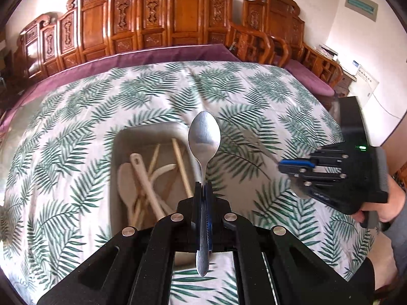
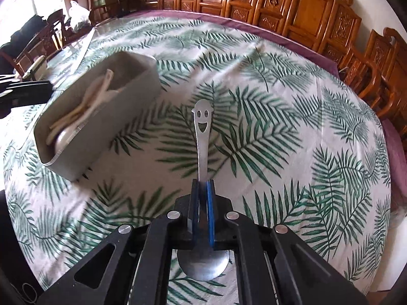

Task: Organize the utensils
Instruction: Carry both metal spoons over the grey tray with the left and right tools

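My left gripper [image 1: 203,185] is shut on a metal spoon [image 1: 204,137], bowl pointing forward, held above the right edge of a grey box [image 1: 115,152] that holds several beige utensils and chopsticks [image 1: 142,178]. My right gripper [image 2: 202,184] is shut on a second metal spoon [image 2: 202,127] with a smiley-face handle end pointing forward, its bowl behind the jaws. The grey box [image 2: 114,117] lies to its front left. The right gripper also shows in the left wrist view [image 1: 292,169], to the right of the box.
A leaf-print cloth [image 1: 254,96] covers the table, over a purple cloth [image 1: 152,56]. Carved wooden chairs [image 1: 178,17] line the far side. More chairs and dark items [image 2: 38,38] stand beyond the table's left end.
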A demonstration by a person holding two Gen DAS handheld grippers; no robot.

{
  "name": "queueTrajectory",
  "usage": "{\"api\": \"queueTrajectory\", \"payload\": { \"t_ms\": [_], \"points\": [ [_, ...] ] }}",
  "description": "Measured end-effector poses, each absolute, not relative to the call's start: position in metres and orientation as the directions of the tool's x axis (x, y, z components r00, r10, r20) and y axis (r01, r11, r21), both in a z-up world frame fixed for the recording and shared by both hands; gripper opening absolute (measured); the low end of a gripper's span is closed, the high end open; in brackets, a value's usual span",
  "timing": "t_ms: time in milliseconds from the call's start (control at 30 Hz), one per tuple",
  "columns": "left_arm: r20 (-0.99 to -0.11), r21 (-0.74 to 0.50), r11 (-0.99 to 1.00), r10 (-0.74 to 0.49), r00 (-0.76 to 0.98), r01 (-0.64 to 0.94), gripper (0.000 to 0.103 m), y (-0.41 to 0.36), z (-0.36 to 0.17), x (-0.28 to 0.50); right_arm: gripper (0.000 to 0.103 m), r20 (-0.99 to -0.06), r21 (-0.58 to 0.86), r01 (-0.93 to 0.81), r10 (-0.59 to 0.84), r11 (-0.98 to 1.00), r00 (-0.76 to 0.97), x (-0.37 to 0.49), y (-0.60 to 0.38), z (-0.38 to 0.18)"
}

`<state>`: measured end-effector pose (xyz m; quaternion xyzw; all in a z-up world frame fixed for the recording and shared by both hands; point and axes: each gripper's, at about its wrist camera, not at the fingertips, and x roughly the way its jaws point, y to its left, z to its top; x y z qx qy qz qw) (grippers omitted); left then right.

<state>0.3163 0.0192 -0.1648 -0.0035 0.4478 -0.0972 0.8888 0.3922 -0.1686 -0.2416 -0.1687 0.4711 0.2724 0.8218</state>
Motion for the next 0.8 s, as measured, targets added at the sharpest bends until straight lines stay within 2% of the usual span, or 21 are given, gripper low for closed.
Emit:
{"api": "queueTrajectory", "payload": {
  "t_ms": [400, 800],
  "points": [
    [-0.814, -0.096, 0.992, -0.122, 0.568, 0.076, 0.002, 0.065, -0.185, 0.333, 0.007, -0.820, 0.034, -0.615, 0.374, 0.788, 0.434, 0.378, -0.128, -0.197],
    [-0.836, -0.137, 0.989, -0.145, 0.529, 0.055, 0.003, 0.078, -0.203, 0.338, 0.007, -0.789, 0.072, -0.640, 0.436, 0.765, 0.432, 0.366, -0.089, -0.179]
  ]
}}
